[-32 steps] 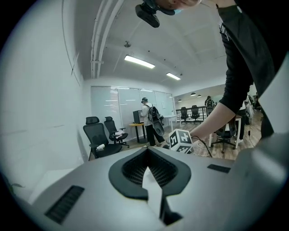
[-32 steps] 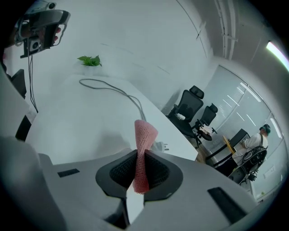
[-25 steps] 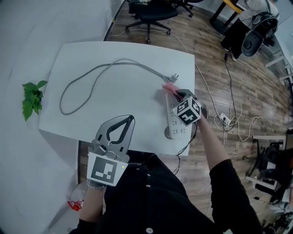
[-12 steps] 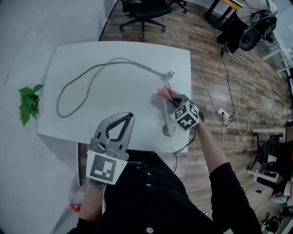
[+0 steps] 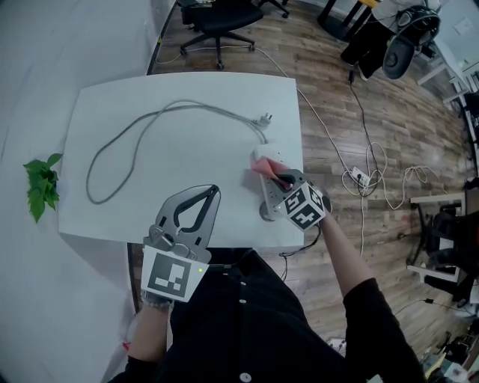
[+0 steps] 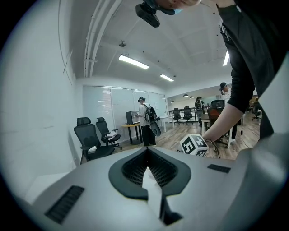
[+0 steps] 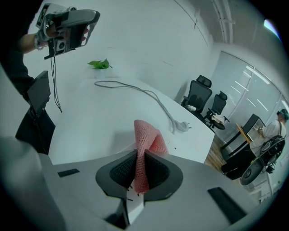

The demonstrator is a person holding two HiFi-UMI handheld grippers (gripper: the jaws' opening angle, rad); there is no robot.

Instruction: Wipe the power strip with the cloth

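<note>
A white power strip [image 5: 267, 202] lies along the table's right edge, its grey cable [image 5: 135, 131] looping over the tabletop to a plug [image 5: 264, 117]. My right gripper [image 5: 278, 178] is shut on a pink cloth [image 5: 262, 167] and holds it down on the strip's far half. In the right gripper view the cloth [image 7: 145, 140] stands folded between the jaws of the right gripper [image 7: 141, 159]; the strip is hidden under them. My left gripper [image 5: 212, 193] hovers above the table's near edge, shut and empty. The left gripper view shows its jaws [image 6: 146, 155] closed on nothing.
The white table [image 5: 179, 179] ends just right of the strip, with wooden floor and loose cables [image 5: 370, 176] below. A green plant [image 5: 41, 187] sits off the table's left side. An office chair [image 5: 217, 19] stands beyond the far edge.
My right gripper has drawn the cloth along the strip from its far end toward me. The left gripper has stayed in place.
</note>
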